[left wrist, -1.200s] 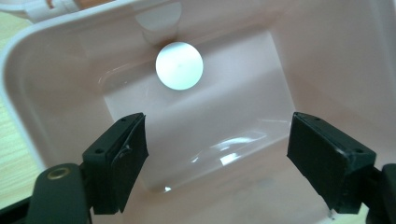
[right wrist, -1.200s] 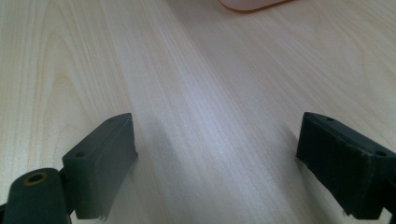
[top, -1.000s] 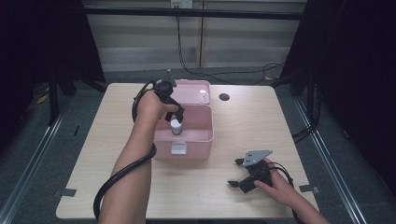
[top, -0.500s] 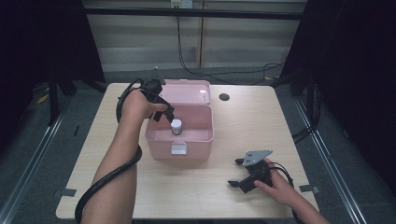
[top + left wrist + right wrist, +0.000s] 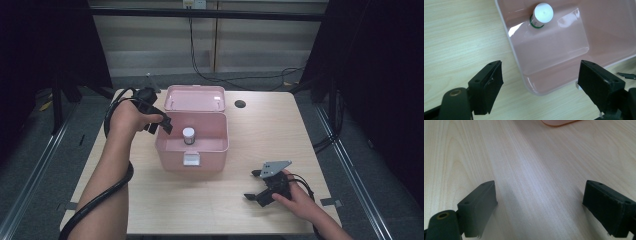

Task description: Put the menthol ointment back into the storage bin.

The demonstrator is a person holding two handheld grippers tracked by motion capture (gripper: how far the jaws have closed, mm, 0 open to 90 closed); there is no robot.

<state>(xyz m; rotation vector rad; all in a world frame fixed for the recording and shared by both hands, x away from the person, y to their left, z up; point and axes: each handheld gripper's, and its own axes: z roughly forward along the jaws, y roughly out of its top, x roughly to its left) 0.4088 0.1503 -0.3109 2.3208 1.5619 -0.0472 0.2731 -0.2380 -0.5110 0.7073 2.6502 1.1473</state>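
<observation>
Table (image 5: 280,135): pale wood top, square, seen from above; bare grain under the right gripper (image 5: 539,202) in the right gripper view
Box (image 5: 200,150): pink plastic, open at the top, near the middle of the table, slightly to the left; white latch on the near wall
Lid (image 5: 195,98): pink, hinged back at the far side of the box, standing up from the far rim
Bottle (image 5: 188,135): small, white round cap, green band below the cap in the left gripper view (image 5: 543,13); upright on the floor of the box, close to the near wall, apart from both grippers
Left gripper (image 5: 159,123): held in the left hand (image 5: 127,120) at the left rim of the box, above the rim, tips pointing right and down toward the box; jaws spread wide, nothing between them; in the left gripper view (image 5: 539,86) one jaw over the bare table, the other over the box corner, rounded box corner lying between them below
Right gripper: at the near right of the table (image 5: 262,190), well apart from the box, held low in the right hand (image 5: 300,200); jaws spread wide, nothing gripped, bare wood between them; edge of the box (image 5: 559,122) far ahead at the top of its view
Hole (image 5: 240,104): small dark round opening in the table top, far side, right of the lid
Cable (image 5: 100,200): thick, black, trailing along the left forearm from the left gripper toward the near edge
</observation>
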